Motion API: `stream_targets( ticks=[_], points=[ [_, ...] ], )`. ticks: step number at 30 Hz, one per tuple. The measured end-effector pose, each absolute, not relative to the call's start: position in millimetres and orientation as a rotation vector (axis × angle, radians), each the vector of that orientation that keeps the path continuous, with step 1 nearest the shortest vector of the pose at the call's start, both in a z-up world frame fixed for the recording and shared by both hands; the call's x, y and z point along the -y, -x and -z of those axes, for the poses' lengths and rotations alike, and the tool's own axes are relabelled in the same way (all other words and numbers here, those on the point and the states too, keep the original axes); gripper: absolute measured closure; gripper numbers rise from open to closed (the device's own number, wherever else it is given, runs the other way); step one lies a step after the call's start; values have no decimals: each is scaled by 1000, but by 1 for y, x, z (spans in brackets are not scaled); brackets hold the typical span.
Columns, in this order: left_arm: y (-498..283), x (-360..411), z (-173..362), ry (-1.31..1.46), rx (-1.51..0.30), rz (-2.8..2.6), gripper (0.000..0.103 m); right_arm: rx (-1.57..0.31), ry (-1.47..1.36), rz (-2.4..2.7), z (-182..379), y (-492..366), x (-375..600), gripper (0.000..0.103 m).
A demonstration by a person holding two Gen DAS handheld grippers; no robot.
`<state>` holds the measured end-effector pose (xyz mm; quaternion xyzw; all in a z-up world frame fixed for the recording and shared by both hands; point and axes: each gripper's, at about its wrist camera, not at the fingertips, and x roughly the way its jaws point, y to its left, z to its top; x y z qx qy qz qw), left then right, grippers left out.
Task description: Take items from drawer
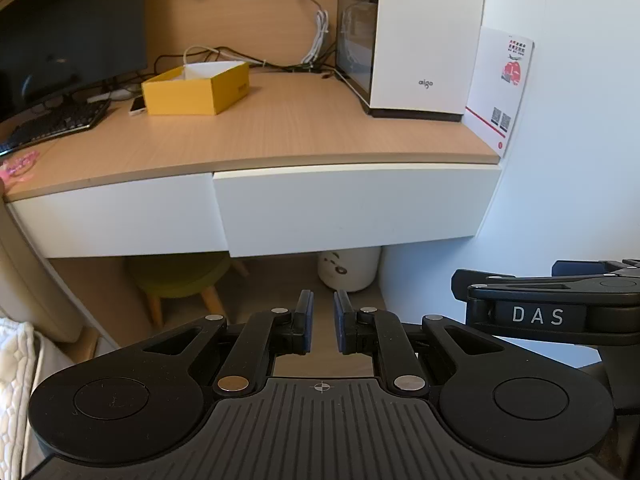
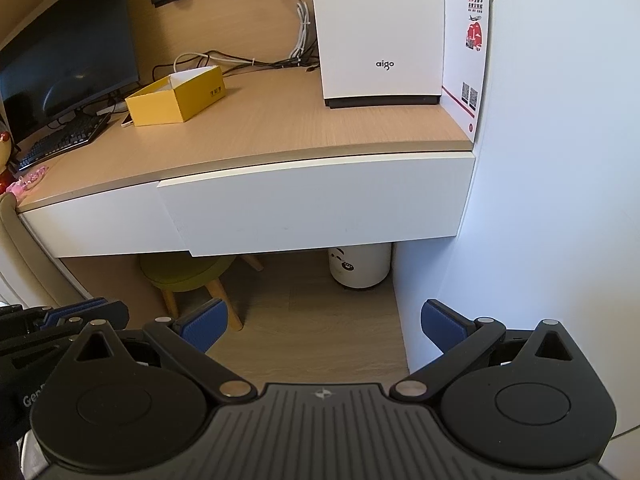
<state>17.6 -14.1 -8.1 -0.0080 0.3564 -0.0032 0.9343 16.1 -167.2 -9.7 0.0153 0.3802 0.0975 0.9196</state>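
Observation:
Two white drawer fronts sit under the wooden desk top [image 1: 280, 128]. The right drawer [image 1: 352, 208] [image 2: 312, 204] stands slightly further out than the left drawer [image 1: 120, 216], and its inside is hidden. My left gripper [image 1: 323, 320] hangs below and in front of the right drawer, well short of it. Its blue pads are almost together with nothing between them. My right gripper [image 2: 322, 328] is open wide and empty, also short of the drawer, over the floor. The two grippers are side by side.
On the desk are an open yellow box [image 1: 198, 88], a white aigo computer case [image 1: 424, 40], a white card [image 1: 500, 88], a monitor [image 1: 68, 28] and a keyboard [image 1: 56, 124]. Beneath it stand a green stool [image 2: 188, 272] and a white bin [image 2: 360, 264]. A white wall [image 2: 540, 160] closes the right side.

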Motion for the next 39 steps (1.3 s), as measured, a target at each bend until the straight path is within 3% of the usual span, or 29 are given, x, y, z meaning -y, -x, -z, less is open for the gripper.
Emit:
stream_targets(
  ticks=[25,39],
  points=[
    [-17,9,7,24,-722,7,89,-791,-35,-218,12,-21,158,0],
    [-61,-22,19,91,-776,106,89,-811,-7,-192,24,-50,131,0]
  ],
)
